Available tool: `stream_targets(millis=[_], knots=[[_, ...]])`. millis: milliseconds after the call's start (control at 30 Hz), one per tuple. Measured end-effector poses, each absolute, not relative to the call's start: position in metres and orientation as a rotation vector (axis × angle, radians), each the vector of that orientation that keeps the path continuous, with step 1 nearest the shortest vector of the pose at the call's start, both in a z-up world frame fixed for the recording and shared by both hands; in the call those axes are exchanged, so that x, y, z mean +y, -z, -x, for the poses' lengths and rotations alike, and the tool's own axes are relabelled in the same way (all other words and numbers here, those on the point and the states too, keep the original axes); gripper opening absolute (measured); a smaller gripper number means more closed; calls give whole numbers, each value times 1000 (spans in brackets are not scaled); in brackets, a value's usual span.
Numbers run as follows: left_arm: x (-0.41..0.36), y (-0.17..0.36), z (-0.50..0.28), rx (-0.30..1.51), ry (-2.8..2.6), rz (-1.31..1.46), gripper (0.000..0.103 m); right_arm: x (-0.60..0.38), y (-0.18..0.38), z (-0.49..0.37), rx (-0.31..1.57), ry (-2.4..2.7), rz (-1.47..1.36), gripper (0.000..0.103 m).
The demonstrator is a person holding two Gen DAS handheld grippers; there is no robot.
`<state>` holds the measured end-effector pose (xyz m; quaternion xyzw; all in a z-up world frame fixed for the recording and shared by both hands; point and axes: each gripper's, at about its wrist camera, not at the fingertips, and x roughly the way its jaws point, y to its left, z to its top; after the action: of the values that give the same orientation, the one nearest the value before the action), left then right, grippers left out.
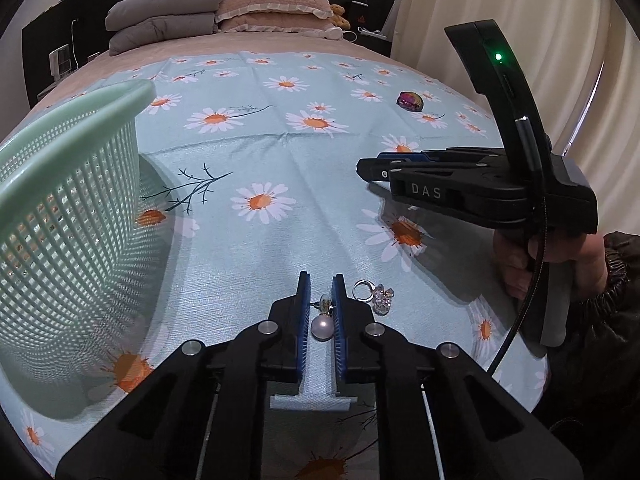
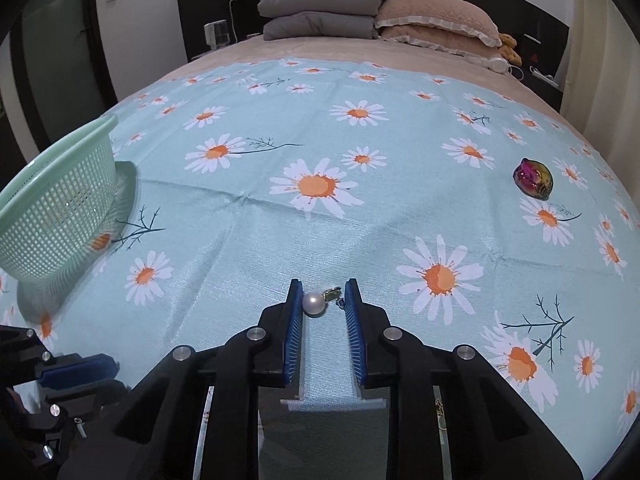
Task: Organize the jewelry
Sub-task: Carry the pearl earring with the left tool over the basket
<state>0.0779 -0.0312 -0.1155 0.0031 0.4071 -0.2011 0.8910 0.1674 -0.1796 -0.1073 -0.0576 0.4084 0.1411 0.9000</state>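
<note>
Pickup step: left gripper (image 1: 321, 312) fingers pinch a pearl earring (image 1: 321, 327) on the bed; right gripper (image 2: 323, 310) fingers pinch another earring (image 2: 313, 303). Next, carry both to the basket (image 1: 80, 168).

Jewelry spread over a cloth on the bed, between and around two pairs of fingers.

Left view: pearl earring (image 1: 321, 326) lying between the fingers (image 1: 303, 320), ring (image 1: 374, 295) just right of them, basket (image 1: 68, 208) far left, bead (image 1: 409, 101) far ahead to the right. Right view: second pearl earring (image 2: 316, 303) between the fingers (image 2: 354, 320), against the left one; pillows (image 2: 436, 20) at the bed's far end.
</note>
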Motion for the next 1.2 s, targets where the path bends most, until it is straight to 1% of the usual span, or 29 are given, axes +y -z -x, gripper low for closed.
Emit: stream_targets(millis=[133,167,200,233,267,533,867,1033,1200], knots=[[-31,115,-73,843,420,5,7,-183,105,-164,838,-287,96,19],[-31,114,-74,843,419,4,7,-184,104,-164,835,-291,90,17],[-31,113,-73,841,419,-3,7,-185,102,-162,831,-295,90,11],[-32,112,-73,839,422,-13,6,-185,100,-162,828,-291,95,11],[-33,110,-71,833,429,-21,3,-185,98,-161,821,-286,102,11],[-28,98,-69,805,433,-10,3,-191,87,-156,796,-277,90,11],[-22,59,-68,723,429,-20,3,-202,53,-148,741,-298,29,11],[-11,35,-69,669,413,-11,3,-184,27,-142,690,-348,47,11],[15,10,-74,614,375,5,3,-146,1,-136,642,-445,63,11]])
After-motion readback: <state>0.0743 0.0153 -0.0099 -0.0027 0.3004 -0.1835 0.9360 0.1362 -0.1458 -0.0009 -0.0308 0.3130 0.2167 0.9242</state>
